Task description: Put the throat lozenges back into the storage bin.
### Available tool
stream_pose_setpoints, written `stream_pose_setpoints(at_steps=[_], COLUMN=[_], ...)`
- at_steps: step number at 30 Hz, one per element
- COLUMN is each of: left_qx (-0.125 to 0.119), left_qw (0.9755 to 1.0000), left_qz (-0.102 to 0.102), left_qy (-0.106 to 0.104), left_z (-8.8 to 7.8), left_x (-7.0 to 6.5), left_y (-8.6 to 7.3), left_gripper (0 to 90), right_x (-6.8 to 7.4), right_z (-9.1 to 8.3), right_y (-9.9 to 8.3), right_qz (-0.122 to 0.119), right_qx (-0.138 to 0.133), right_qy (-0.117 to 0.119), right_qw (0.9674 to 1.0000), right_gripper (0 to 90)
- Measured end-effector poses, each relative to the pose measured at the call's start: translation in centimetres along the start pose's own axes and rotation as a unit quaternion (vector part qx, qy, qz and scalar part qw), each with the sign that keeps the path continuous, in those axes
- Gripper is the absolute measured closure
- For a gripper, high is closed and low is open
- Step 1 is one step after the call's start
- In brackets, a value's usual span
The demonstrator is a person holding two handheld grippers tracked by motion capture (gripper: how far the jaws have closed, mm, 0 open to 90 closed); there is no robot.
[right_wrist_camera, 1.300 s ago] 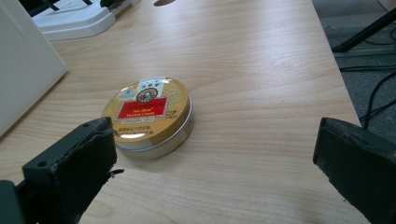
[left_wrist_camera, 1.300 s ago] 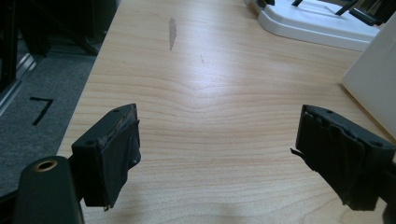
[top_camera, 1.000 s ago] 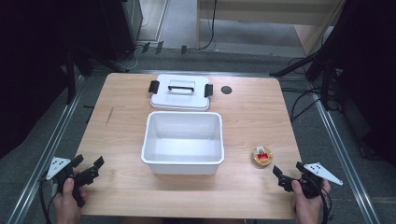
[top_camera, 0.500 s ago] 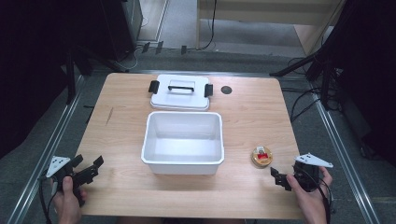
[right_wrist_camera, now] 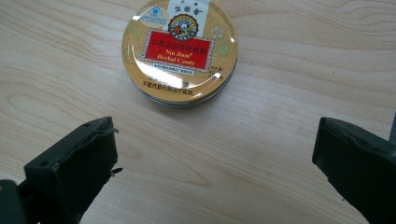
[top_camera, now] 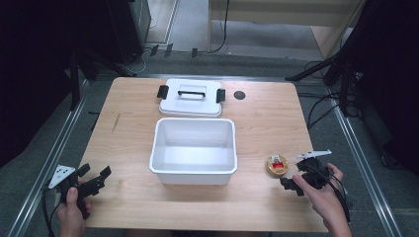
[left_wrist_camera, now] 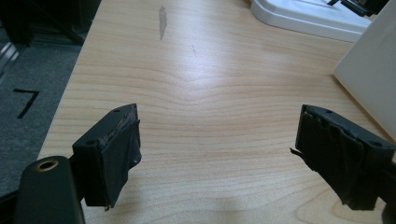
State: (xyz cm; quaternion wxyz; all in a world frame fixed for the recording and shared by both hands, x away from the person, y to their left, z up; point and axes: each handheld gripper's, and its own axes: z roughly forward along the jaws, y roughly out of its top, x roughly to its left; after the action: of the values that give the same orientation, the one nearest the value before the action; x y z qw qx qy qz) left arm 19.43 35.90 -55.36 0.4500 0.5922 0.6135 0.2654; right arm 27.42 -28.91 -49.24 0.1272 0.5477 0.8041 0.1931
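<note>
We judge the main risk here is a bad bite on the low round gold tin w/ the red label (right_wrist_camera: 180, 51): it's shallow, smooth-sided metal, so if our right tool (right_wrist_camera: 215, 158) comes down too high the jaws could skate over the domed lid, and if too low they'd scrape the light wooden bench (top_camera: 267, 123) and nudge the tin toward the right edge. Closing off-centre could also squirt it sideways, since a round rim gives only a thin contact line. Right tool is released, jaws standing wide apart, w/ the tin just ahead of them and not touched; in the high view the tin (top_camera: 276, 164) lies near the bench's front-right corner, just beside the right tool (top_camera: 291, 185) and a bit apart from the white rectangular plastic tub (top_camera: 193, 150) at bench centre. A rushed lift toward that tub could clip its rim, we think. The tin looks intact: glossy gold lid, red panel reading "Herbal Candy", small crest above, lines of fine print below, lid seated flat. Our left tool (top_camera: 91, 180) is also released, jaws wide, by the front-left corner, nothing between them. The white flat lid w/ black handle and clips (top_camera: 190, 98) lies behind the tub, toward the far edge.
</note>
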Motion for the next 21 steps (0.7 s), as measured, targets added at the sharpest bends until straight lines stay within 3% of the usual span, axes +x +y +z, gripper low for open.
stream_pose_setpoints(at_steps=[3, 4, 5, 6, 7, 8, 10, 16, 21], left_qx=[0.002, 0.002, 0.003, 0.003, 0.006, 0.006, 0.006, 0.009, 0.011], left_qw=[1.0, 1.0, 1.0, 1.0, 1.0, 1.0, 1.0, 0.9999, 0.9999], left_qz=[0.001, 0.001, 0.001, 0.001, 0.001, 0.001, 0.002, 0.003, 0.004], left_qy=[0.001, 0.001, 0.001, 0.001, -0.001, -0.001, -0.002, -0.004, -0.009], left_z=[0.0, 0.0, 0.1, 0.1, 0.1, 0.1, 0.1, 0.2, 0.2], left_x=[0.0, 0.0, -0.1, -0.1, -0.1, -0.1, -0.1, -0.1, 0.0], left_y=[0.0, 0.0, 0.0, 0.0, 0.0, 0.0, 0.0, 0.1, 0.1], left_gripper=[14.6, 14.6, 14.6, 14.6, 14.6, 14.6, 14.6, 14.7, 14.7], right_x=[0.4, 0.4, 0.8, 0.8, 1.1, 1.1, 1.4, 1.8, 2.2], right_z=[0.3, 0.3, 0.5, 0.5, 0.8, 0.8, 1.3, 1.8, 3.3], right_y=[1.1, 1.1, 1.9, 1.9, 2.7, 2.7, 3.8, 5.8, 7.3], right_qz=[-0.013, -0.013, -0.02, -0.02, -0.025, -0.025, -0.025, -0.011, 0.005], right_qx=[0.037, 0.037, 0.065, 0.065, 0.095, 0.095, 0.128, 0.147, 0.172], right_qy=[-0.005, -0.005, -0.005, -0.005, -0.006, -0.006, -0.011, -0.022, -0.023], right_qw=[0.9992, 0.9992, 0.9977, 0.9977, 0.9951, 0.9951, 0.9914, 0.9888, 0.9849], right_gripper=[0.0, 0.0, 0.0, 0.0, 0.0, 0.0, 0.8, 4.9, 6.0])
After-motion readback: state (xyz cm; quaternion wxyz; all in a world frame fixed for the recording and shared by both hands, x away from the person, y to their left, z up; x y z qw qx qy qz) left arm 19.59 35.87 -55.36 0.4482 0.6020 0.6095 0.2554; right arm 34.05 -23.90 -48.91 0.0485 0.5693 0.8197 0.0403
